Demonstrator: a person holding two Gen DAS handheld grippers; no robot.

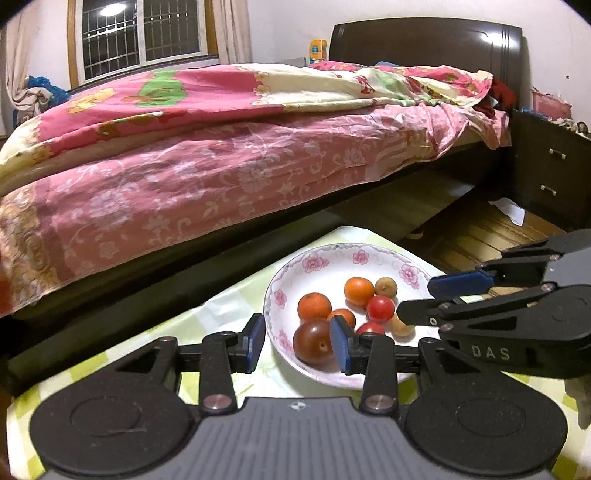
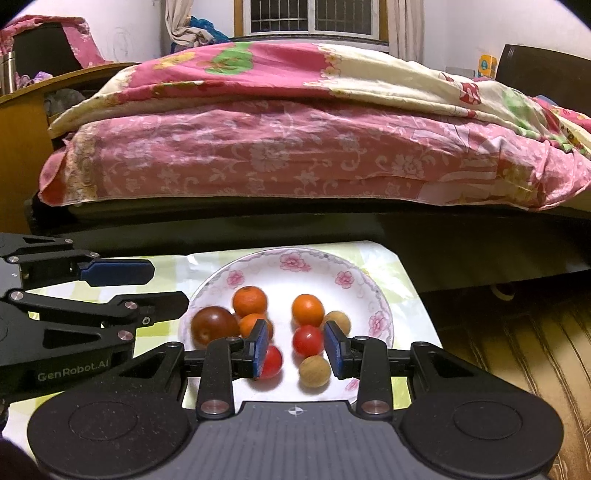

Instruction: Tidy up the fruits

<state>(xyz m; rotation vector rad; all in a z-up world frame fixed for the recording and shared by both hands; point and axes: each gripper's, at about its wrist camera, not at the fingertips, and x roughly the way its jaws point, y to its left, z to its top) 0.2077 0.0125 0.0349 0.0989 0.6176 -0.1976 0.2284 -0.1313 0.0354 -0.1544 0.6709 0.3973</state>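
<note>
Left gripper (image 1: 297, 341): your jaws gape wide over the plate's near rim, holding nothing.
Right gripper (image 2: 295, 349): jaws wide, nothing gripped.
Fruits: all eight on the floral plate (image 2: 295, 262).

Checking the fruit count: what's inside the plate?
In the plate: three oranges, two red tomatoes, one dark tomato, two brown fruits. The right gripper covers part of one tomato.

Bed (image 1: 258, 155), window (image 1: 144, 33), nightstand (image 1: 546, 173)
</note>
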